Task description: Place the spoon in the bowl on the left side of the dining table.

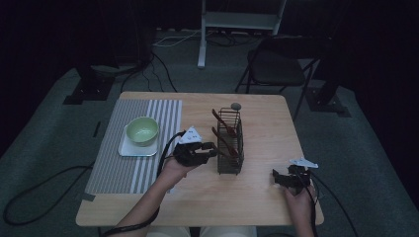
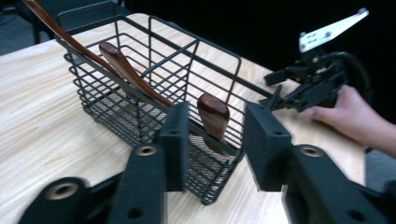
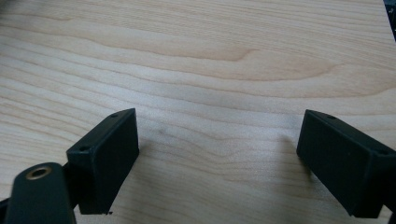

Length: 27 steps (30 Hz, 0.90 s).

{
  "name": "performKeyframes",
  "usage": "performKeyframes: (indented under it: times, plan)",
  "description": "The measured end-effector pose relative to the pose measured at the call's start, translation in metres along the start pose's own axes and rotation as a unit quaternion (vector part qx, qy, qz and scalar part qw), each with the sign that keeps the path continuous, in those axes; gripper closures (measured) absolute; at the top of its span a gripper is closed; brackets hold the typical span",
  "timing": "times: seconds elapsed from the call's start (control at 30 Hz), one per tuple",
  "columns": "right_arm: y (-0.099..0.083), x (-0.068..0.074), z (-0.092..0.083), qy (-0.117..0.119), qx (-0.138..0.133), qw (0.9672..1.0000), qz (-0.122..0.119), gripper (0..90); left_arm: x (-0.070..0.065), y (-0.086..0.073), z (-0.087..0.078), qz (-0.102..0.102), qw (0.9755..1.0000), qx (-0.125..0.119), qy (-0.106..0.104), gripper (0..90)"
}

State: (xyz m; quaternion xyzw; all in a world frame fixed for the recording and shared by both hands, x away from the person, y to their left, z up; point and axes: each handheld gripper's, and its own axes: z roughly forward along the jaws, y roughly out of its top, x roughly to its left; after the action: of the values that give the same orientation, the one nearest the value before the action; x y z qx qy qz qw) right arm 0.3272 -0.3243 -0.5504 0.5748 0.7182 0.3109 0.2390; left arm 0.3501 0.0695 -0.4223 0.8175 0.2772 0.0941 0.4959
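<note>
Fingers [image 2: 175, 140] of left gripper [image 2: 215, 144] part-closed astride wooden handle [image 2: 213, 116] in wire basket [image 2: 154, 84], untouched | right gripper [image 3: 217, 158] wide, empty | handle to be centred before squeezing

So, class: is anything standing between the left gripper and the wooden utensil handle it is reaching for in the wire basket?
Yes. The wire basket itself: its near mesh wall and rim lie between the left gripper and the wooden utensil handle, which stands inside. The jaws straddle that corner, not pressing on anything.
</note>
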Motion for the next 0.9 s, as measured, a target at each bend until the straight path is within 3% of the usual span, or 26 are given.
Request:
performKeyframes:
  times: [0.23, 0.43, 0.63, 0.77, 0.9]
  plan:
    - [0.0000, 0.0000, -0.0001, 0.000, 0.000, 1.0000, 0.000, 12.1, 0.0006, 0.0009, 0.0022, -0.007, 1.0000, -0.002, 0.005, 74.3]
    - [0.0000, 0.0000, 0.0000, 0.000, 0.000, 1.0000, 0.000, 12.1, 0.0016, -0.0006, 0.0006, -0.017, 0.9996, -0.021, 0.002, 82.5]
    - [0.0000, 0.0000, -0.0001, 0.000, 0.000, 1.0000, 0.000, 12.1, 0.0004, -0.0004, -0.0001, -0.016, 0.9993, -0.032, 0.006, 83.9]
    - [0.0000, -0.0001, -0.0001, 0.000, 0.000, 1.0000, 0.000, 12.1, -0.0005, 0.0028, -0.0022, -0.017, 0.9990, -0.042, -0.006, 84.1]
    - [0.0000, -0.0001, -0.0001, 0.000, 0.000, 1.0000, 0.000, 12.1, -0.0015, 0.0072, -0.0055, -0.015, 0.9990, -0.042, 0.005, 84.2]
